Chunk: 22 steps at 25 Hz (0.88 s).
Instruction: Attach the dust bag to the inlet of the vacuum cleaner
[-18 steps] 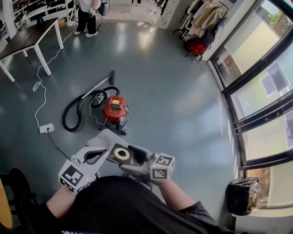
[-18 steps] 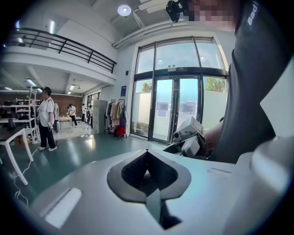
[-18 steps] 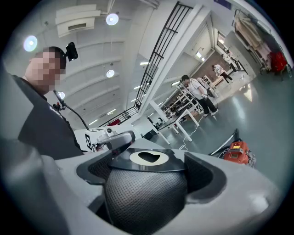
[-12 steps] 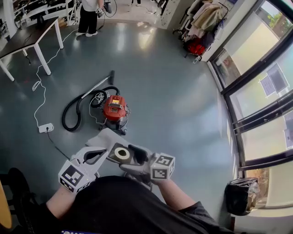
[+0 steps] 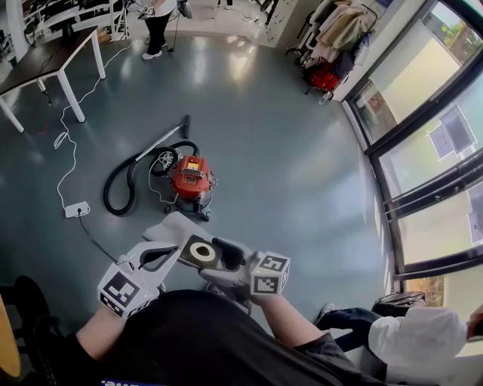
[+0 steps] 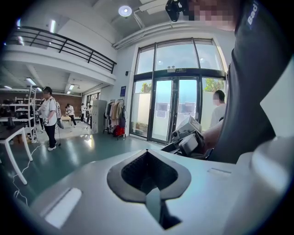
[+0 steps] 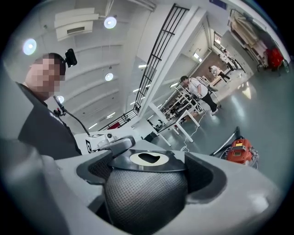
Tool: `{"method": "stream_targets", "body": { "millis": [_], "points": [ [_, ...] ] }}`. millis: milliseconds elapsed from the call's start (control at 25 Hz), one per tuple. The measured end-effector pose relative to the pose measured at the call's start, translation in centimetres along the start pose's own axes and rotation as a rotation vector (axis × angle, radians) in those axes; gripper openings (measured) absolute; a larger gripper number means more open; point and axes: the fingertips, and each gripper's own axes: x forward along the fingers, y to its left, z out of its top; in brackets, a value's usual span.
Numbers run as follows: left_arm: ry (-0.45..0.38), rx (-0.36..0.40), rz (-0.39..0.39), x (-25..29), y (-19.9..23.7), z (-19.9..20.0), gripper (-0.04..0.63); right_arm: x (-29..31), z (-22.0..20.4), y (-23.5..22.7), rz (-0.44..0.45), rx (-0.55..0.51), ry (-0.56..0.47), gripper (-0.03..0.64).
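Observation:
The dust bag (image 5: 201, 252) has a dark collar plate with a cream ring, and I hold it level in front of me in the head view. My left gripper (image 5: 175, 255) is shut on the collar's left edge, and its tip shows clamping that edge in the right gripper view. My right gripper (image 5: 226, 260) grips the bag from the right. The bag's dark textured body (image 7: 146, 188) fills the space between its wide-set jaws. The red vacuum cleaner (image 5: 189, 178) stands on the floor ahead of the bag and apart from it. It also shows small in the right gripper view (image 7: 240, 151).
A black hose (image 5: 121, 188) and wand (image 5: 162, 139) lie left of the vacuum, with a white power strip (image 5: 76, 210) and cable beyond. A table (image 5: 45, 60) stands at the far left. One person (image 5: 407, 339) crouches at the lower right beside a bin, and another (image 5: 158, 22) stands at the back.
A person in white has come into view at the lower right, in front of the bin. The person at the back has stepped to the right. The grippers and the bag have hardly moved.

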Motion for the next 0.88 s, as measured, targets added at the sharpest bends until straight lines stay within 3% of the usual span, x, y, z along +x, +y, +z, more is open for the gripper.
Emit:
{"method": "stream_targets", "body": {
  "millis": [440,880],
  "points": [
    [0.06,0.0,-0.002,0.7,-0.4,-1.0,0.017,-0.4,-1.1,-1.4,0.021,0.102,-0.029,0.479],
    [0.071,0.027,0.146,3.1,1.6,1.6,0.017,-4.7,-1.0,-5.4,0.051,0.153,0.001,0.479]
  ]
}}
